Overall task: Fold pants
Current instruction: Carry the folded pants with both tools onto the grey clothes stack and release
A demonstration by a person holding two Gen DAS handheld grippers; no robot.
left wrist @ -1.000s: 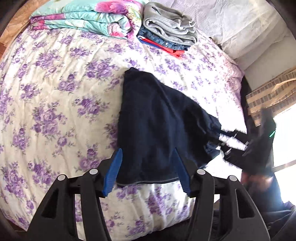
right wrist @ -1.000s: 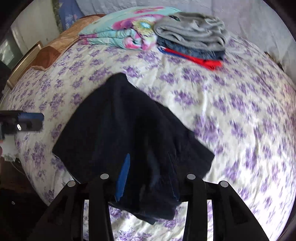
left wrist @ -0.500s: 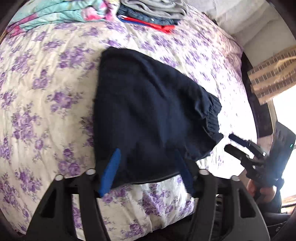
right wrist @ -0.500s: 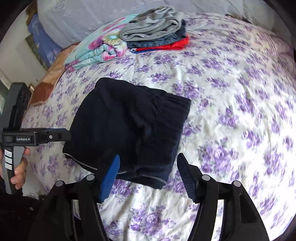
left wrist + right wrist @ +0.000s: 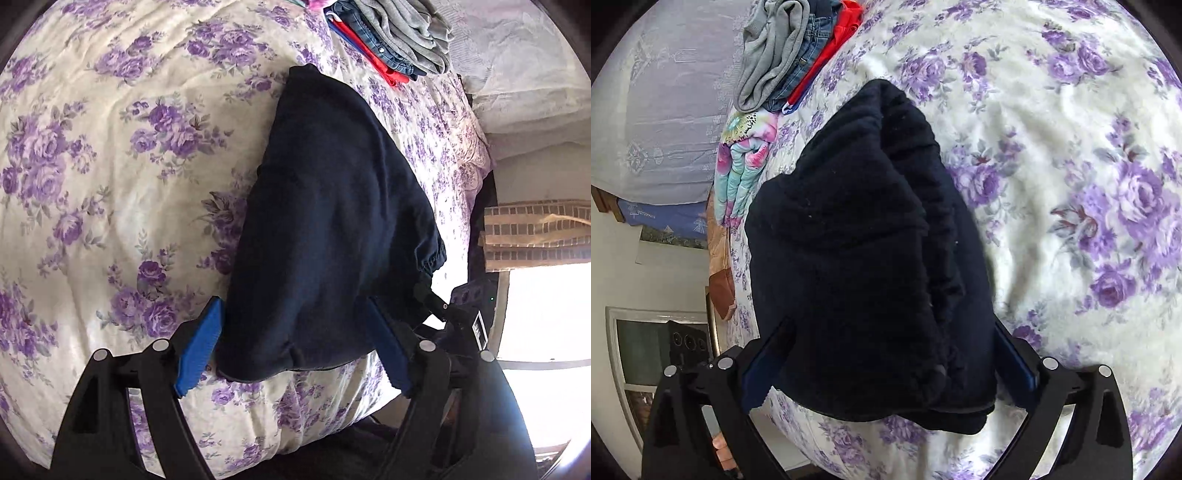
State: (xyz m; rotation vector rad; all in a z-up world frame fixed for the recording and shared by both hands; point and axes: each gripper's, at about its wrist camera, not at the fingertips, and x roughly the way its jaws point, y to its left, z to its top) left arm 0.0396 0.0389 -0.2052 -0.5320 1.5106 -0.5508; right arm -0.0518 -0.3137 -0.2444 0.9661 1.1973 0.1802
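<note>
The dark navy pants [image 5: 332, 221] lie folded on the purple-flowered bedsheet [image 5: 110, 166]. My left gripper [image 5: 295, 354] is open, with the near left edge of the pants between its blue fingers [image 5: 199, 350]. In the right wrist view the pants [image 5: 857, 258] fill the middle, gathered waistband side at the right. My right gripper [image 5: 886, 369] is open and straddles the near end of the bundle; its fingers are mostly hidden by cloth. The right gripper also shows at the pants' right end in the left wrist view [image 5: 443, 314].
A stack of folded clothes, grey over denim over red [image 5: 391, 40], sits at the far end of the bed, next to a folded floral quilt [image 5: 742, 166]. The bed's near edge runs just below the pants [image 5: 314, 424]. A bright window is at the right [image 5: 546, 314].
Both grippers have moved in close and low to the pants, each now with an end of the bundle between its open fingers. The right gripper was apart from the pants before.
</note>
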